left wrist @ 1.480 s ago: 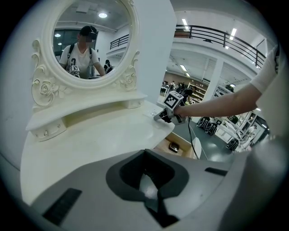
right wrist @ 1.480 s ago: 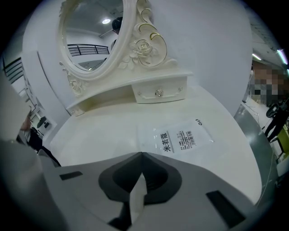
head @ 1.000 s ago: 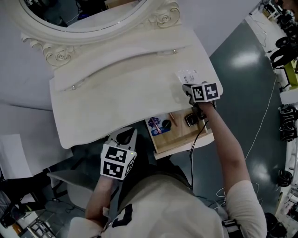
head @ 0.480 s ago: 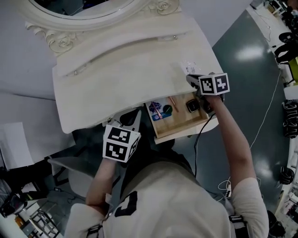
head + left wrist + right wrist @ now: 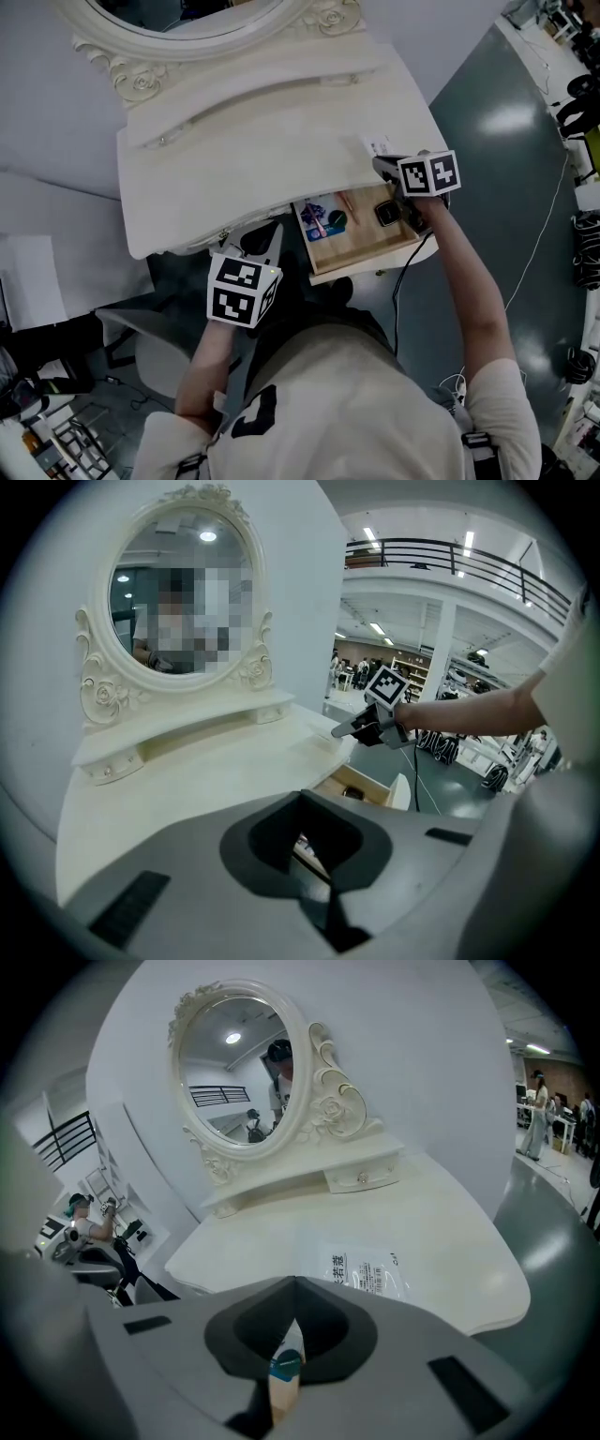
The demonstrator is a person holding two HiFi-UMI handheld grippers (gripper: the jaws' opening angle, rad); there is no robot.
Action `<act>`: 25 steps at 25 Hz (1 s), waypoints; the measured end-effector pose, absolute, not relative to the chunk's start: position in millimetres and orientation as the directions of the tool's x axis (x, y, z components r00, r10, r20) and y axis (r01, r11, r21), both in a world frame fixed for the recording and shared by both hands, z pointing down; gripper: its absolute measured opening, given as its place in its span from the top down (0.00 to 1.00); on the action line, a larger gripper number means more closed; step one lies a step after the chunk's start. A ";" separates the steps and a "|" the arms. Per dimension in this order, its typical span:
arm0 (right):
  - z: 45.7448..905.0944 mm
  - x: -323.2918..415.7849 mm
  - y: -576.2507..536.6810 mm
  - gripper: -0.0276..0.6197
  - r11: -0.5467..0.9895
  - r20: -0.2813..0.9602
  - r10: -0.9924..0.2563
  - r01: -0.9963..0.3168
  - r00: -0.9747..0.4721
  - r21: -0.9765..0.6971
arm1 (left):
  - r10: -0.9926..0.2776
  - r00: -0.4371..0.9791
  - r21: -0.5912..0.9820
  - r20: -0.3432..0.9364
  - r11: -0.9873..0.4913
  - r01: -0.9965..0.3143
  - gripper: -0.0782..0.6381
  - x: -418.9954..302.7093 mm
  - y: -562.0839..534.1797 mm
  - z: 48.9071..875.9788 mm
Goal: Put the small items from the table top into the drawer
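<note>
A clear printed packet (image 5: pixel 378 147) lies flat on the white dressing table (image 5: pixel 244 159) near its right edge. My right gripper (image 5: pixel 379 166) is shut and empty, with its tips just short of the packet (image 5: pixel 367 1271). Below it the wooden drawer (image 5: pixel 367 255) stands open, holding a colourful card (image 5: pixel 317 218), a thin brown stick (image 5: pixel 345 205) and a small dark item (image 5: pixel 386 215). My left gripper (image 5: pixel 263 241) is shut and empty, low at the table's front edge and left of the drawer. From the left gripper view I see the right gripper (image 5: pixel 349 729) over the table corner.
An oval mirror in a carved white frame (image 5: pixel 141 80) stands at the table's back, above a low shelf with small knobbed drawers (image 5: pixel 361 1177). A cable (image 5: pixel 403 281) hangs by the drawer's right side. Dark floor (image 5: pixel 506 141) lies to the right.
The head view has shifted, so more of the open drawer shows. Both grippers stay shut and keep about the same places relative to the table.
</note>
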State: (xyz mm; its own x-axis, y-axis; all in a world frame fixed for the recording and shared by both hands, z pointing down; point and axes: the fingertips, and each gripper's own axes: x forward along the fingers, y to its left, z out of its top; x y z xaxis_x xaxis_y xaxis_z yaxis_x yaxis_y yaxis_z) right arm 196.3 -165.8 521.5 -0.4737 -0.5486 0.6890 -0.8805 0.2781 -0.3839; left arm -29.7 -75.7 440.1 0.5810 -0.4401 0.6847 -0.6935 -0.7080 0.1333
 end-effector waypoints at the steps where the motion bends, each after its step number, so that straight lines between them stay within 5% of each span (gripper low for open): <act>1: 520.8 196.0 -164.4 0.91 0.281 0.688 -0.549 -0.880 -0.475 -0.384 | -0.444 0.580 0.132 0.683 -0.706 -0.696 0.82 -30.2 -73.0 439.4; 25: 496.7 191.2 -141.2 0.91 0.369 0.645 -0.546 -0.845 -0.535 -0.388 | -0.516 0.550 0.088 0.656 -0.671 -0.736 0.82 -25.6 -37.3 421.4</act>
State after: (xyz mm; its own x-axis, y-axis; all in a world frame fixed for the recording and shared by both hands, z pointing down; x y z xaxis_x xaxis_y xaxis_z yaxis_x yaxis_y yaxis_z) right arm 191.2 -141.2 496.7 -0.5347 -0.5455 0.6453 -0.8446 0.3691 -0.3878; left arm -25.6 -37.3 421.4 0.5502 -0.5165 0.6561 -0.7357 -0.6715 0.0884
